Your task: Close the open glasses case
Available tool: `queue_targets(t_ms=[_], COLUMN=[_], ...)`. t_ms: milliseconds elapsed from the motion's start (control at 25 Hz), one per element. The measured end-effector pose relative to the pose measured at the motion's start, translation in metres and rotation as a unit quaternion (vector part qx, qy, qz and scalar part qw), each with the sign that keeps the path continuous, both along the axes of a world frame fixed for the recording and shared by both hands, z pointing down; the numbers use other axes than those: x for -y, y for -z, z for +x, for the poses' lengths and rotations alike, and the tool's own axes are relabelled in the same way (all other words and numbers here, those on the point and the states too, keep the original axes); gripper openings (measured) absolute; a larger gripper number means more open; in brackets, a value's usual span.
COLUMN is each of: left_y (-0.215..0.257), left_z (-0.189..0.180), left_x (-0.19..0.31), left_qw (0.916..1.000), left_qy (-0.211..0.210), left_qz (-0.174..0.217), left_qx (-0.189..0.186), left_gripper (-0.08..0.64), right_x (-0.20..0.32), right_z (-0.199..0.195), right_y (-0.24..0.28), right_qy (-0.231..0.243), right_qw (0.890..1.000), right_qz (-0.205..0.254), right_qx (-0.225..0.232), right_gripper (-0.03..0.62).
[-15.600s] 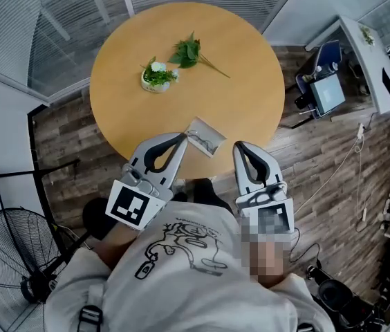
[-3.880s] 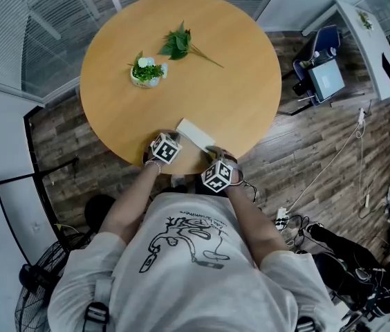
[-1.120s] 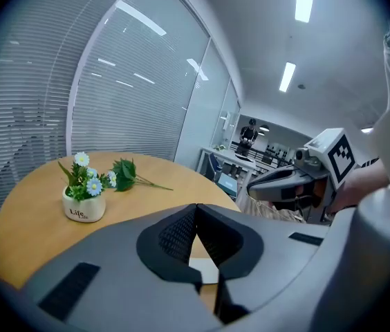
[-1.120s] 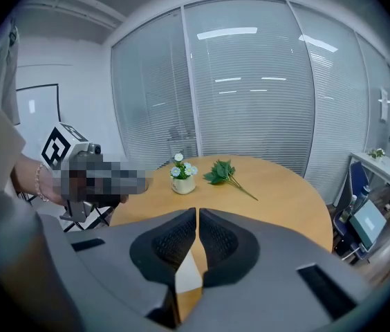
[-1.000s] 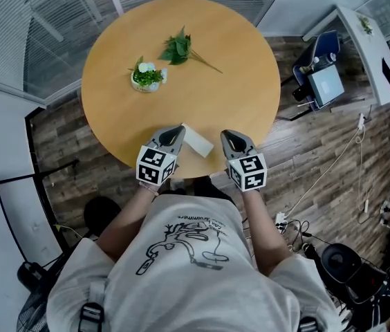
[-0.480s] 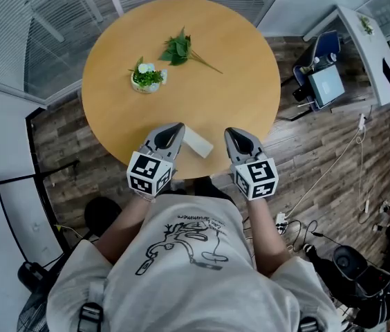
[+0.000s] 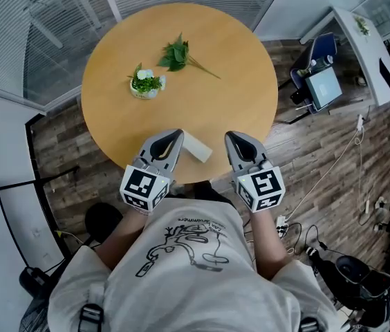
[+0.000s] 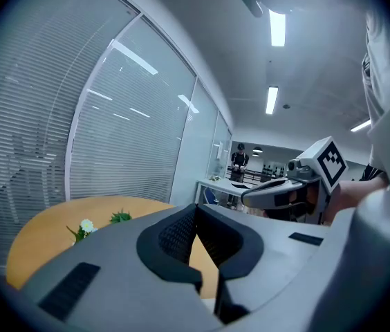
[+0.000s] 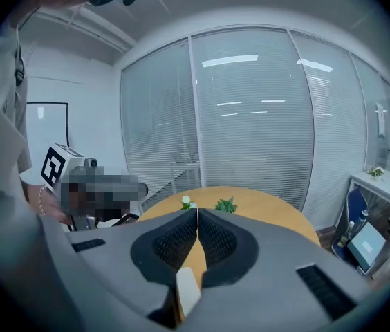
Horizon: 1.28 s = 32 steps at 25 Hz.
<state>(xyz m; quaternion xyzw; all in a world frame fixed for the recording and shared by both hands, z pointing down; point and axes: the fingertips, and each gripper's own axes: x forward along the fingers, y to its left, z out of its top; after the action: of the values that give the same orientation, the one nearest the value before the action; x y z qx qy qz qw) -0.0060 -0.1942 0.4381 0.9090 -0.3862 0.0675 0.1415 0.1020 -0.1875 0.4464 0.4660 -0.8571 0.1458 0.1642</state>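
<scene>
The white glasses case (image 7: 196, 146) lies with its lid down near the front edge of the round wooden table (image 7: 236, 95). My left gripper (image 7: 175, 135) hangs just left of the case and above it, its jaws together and nothing in them. My right gripper (image 7: 230, 137) hangs a little to the right of the case, also shut and empty. In the left gripper view the left gripper (image 8: 196, 210) has its dark pads pressed together, with the right gripper (image 8: 278, 191) showing beside it. The right gripper view shows the right gripper (image 9: 198, 212) with its pads touching.
A small white pot of flowers (image 7: 144, 85) and a loose leafy sprig (image 7: 178, 52) lie on the far half of the table. A chair with a laptop (image 7: 323, 85) stands on the wooden floor to the right. Glass walls with blinds (image 9: 250, 137) stand behind the table.
The case, open at first, now lies with its lid down. Both grippers, which were down at the case, have drawn back toward the person and risen. The case has stayed in place over the last second.
</scene>
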Motion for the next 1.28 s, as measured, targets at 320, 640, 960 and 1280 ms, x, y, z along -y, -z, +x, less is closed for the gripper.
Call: queue_targets(t_ms=[320,640,960,1280], left_y=[0.039,0.062,0.086,0.099], left_z=[-0.006,-0.008,-0.005,-0.008], left_x=[-0.004,-0.013,-0.02,-0.026], left_qw=[0.9994,0.9989,0.9977,0.9967], left_qy=[0.005,0.0,-0.009,-0.014], left_qz=[0.026,0.04,0.061,0.074], left_qx=[-0.022,-0.025,-0.028,-0.031], left_gripper=[0.02,0.02,0.02,0.02], right_x=[-0.008,-0.017,-0.024,-0.03], right_z=[-0.004,-0.004,-0.004,-0.008], right_y=[0.038,0.064,0.089,0.104], right_qy=[0.006,0.007,0.009,0.01], right_qw=[1.0,0.999,0.999,0.998], right_qz=[0.02,0.037,0.054,0.067], right_qx=[0.004,0.004,0.001,0.005], right_gripper=[0.014,0.014,0.014,0.014])
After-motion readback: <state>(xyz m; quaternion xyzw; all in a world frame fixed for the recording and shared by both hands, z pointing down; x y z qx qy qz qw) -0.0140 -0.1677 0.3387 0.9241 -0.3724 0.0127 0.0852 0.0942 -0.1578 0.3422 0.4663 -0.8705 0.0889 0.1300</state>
